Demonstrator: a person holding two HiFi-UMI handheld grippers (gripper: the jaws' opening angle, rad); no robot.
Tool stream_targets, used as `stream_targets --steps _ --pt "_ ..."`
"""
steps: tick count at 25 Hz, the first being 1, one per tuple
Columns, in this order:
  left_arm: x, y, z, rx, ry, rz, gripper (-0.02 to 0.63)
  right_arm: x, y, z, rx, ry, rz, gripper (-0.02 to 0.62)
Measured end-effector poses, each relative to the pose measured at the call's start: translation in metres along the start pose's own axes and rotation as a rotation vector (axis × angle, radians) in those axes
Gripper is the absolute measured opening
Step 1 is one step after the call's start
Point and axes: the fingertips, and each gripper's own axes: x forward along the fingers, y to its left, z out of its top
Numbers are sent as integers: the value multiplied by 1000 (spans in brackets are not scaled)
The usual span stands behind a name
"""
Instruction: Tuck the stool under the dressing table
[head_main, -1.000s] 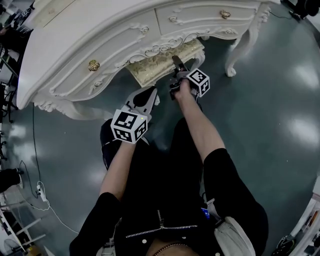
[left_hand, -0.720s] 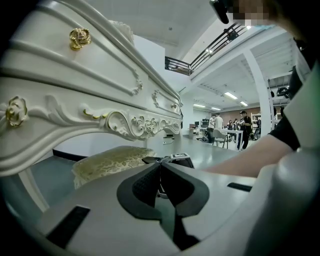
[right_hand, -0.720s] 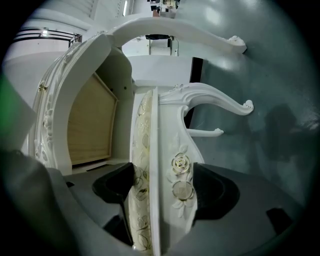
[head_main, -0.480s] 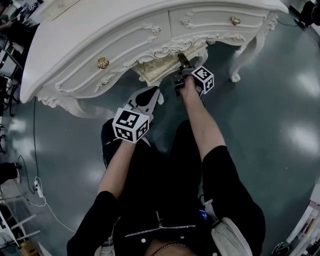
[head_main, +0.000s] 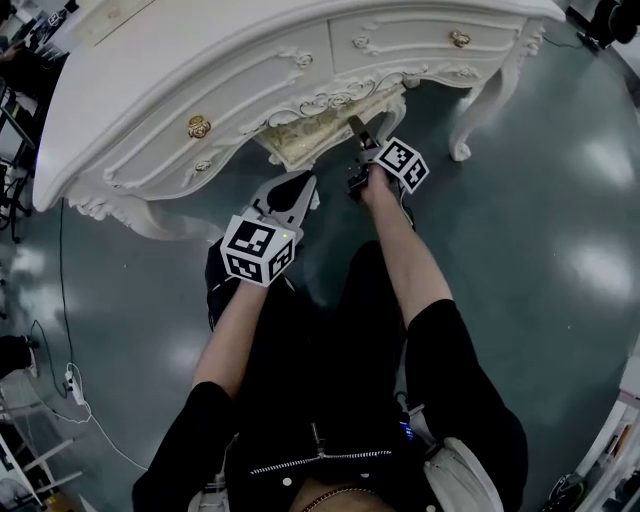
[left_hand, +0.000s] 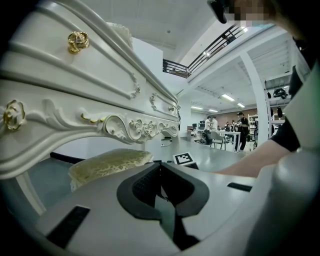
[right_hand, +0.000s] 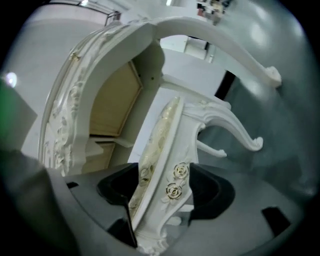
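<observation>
Stool (head_main: 318, 128) slid deeper — right gripper (head_main: 358, 135) just tightened on its edge.

Glossy grey floor (head_main: 560, 250), white power strip (head_main: 69, 381) near its left edge

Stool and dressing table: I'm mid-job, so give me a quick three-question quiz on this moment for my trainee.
1. True or false: the left gripper grips the stool.
2. What stands between the right gripper's jaws? A) the stool's carved rail B) a cloth C) nothing
3. Fill in: in the head view, a strip of the stool's ____ shows in front of the dressing table.

Key:
1. False. Its jaws are together and empty, beside the stool.
2. A. The jaws have just been closing and clamp the rail.
3. Cushion.
</observation>
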Motion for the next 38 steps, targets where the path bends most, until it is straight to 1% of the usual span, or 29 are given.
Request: stream_targets --steps 1,2,3,4,5,8,10,13,15,18,20,22,24,26,29,31,33,38 --pt "1 0 1 -5 -4 -3 21 -7 5 2 -79 3 7 273" --pt "2 -1 2 -12 -8 -7 21 -14 10 5 -147 5 21 241" --pt "3 -1 3 -19 -13 -11 21 -21 16 7 -201 6 37 203" --pt "4 -2 4 -24 -18 -13 21 -29 20 10 -245 5 50 145" --pt "4 -3 6 -26 -24 -16 21 -37 24 13 -288 4 54 104" --pt "7 -8 13 -4 -38 -24 21 -61 30 23 -424 -2 19 3" --pt "9 -10 19 5 -52 -28 21 -78 31 27 -522 3 -13 3" --pt "12 -10 27 -1 -77 -31 21 -105 41 28 -775 19 -80 3" --pt "14 -10 33 13 -93 -30 21 -121 54 29 -915 25 -98 2" --pt "15 -8 44 51 -108 -23 21 -139 76 31 -1027 32 -92 3" --pt "14 -7 51 84 -114 -22 21 -145 88 32 -1060 43 -84 3" --pt "14 -6 57 105 -117 -25 21 -146 98 34 -1068 48 -79 3" --pt "12 -4 61 93 -122 -32 21 -146 109 35 -1080 48 -83 3" --pt "10 1 68 59 -121 -43 21 -144 125 36 -1101 54 -93 2" --pt "-1 5 87 58 -78 -52 21 -150 161 39 -1099 70 -115 2" --pt "-14 4 105 67 -49 -63 21 -159 186 43 -1073 91 -125 3" --pt "-27 6 128 58 -21 -66 21 -166 214 48 -1059 118 -137 3" --pt "-51 8 205 19 16 -67 21 -172 294 68 -1054 172 -150 2"
